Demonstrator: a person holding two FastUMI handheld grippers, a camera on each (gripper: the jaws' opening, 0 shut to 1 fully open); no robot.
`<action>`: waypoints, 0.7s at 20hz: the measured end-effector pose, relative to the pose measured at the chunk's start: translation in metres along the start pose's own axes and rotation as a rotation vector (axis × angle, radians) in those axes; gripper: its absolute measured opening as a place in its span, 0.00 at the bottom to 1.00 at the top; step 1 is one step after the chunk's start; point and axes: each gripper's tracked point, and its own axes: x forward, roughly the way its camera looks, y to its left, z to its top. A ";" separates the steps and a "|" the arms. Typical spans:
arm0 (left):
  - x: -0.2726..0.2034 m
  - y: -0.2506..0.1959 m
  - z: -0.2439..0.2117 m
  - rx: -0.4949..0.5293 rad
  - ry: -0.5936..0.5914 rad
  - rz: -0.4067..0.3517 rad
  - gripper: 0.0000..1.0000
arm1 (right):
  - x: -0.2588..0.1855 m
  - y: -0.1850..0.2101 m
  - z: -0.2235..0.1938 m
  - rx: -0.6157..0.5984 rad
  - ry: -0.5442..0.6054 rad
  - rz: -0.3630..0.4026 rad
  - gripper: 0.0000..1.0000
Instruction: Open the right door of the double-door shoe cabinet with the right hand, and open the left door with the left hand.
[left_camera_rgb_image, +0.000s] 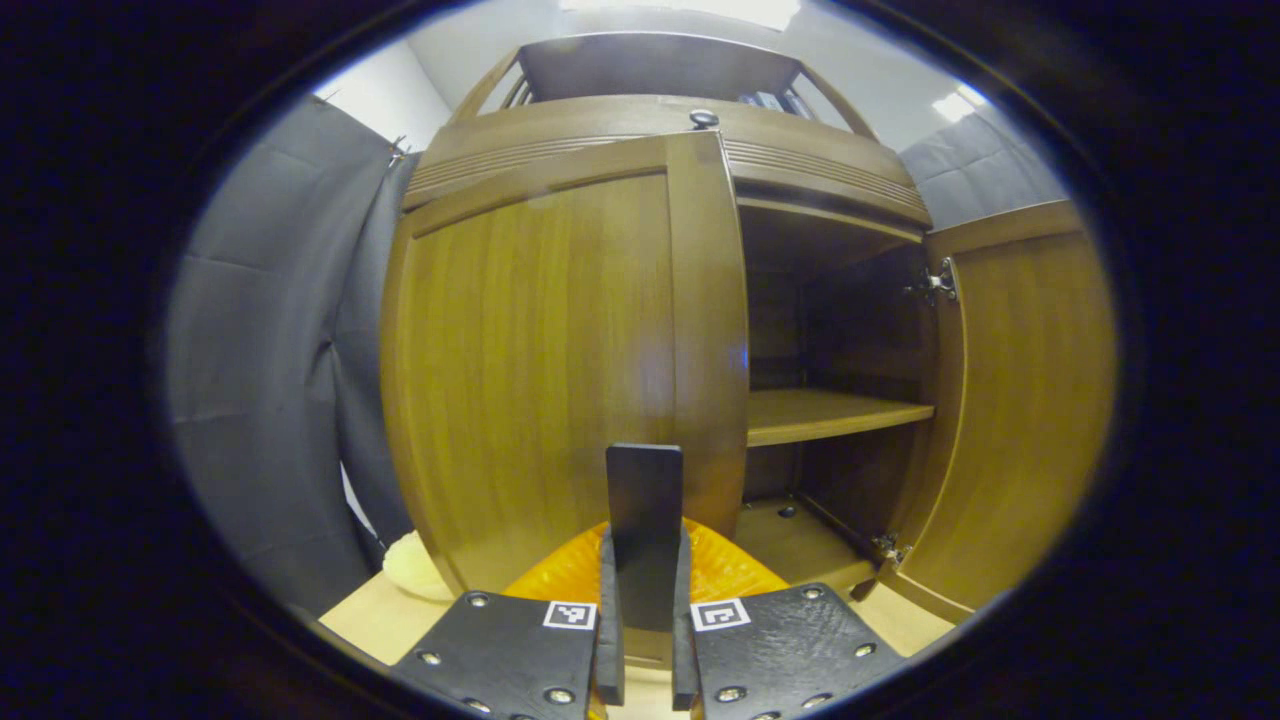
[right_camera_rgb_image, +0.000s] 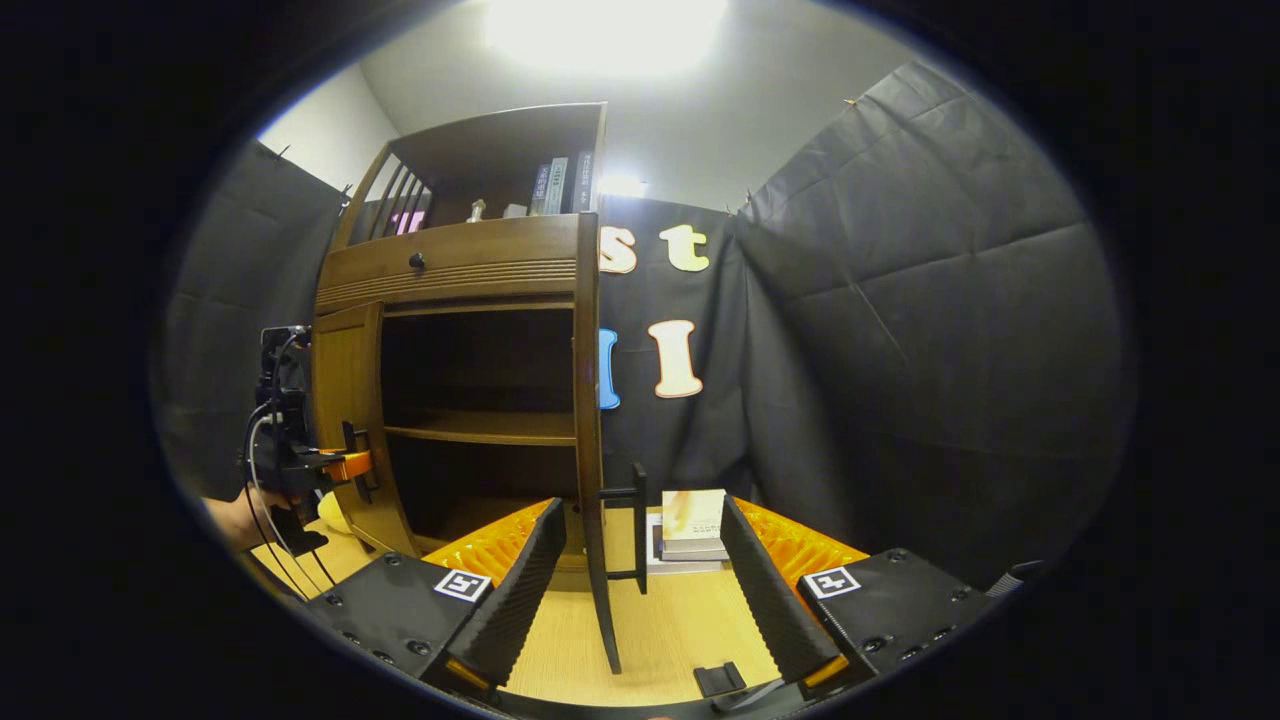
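The brown shoe cabinet fills the left gripper view. Its left door faces me, and I cannot tell if it is slightly ajar. The door's dark bar handle stands upright between the fingers of my left gripper, which is shut on it. The right door is swung wide open, baring the inner shelf. In the right gripper view the right door is edge-on, and its handle sits between the spread fingers of my open right gripper, touching neither. The left gripper holds the left door's handle.
A small stack of books lies on the wooden floor just past the open right door. Black cloth walls close in on both sides. A drawer knob sits above the doors. A pale round object lies by the cabinet's left foot.
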 end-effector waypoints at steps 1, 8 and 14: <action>-0.008 0.003 0.001 -0.004 0.001 0.002 0.22 | 0.001 0.003 -0.001 0.000 0.000 0.008 0.98; -0.053 0.027 -0.003 -0.012 -0.002 0.028 0.19 | 0.007 0.028 0.001 0.001 -0.005 0.057 0.98; -0.081 0.048 -0.005 -0.023 -0.003 0.044 0.22 | 0.007 0.059 0.002 -0.004 -0.014 0.104 0.98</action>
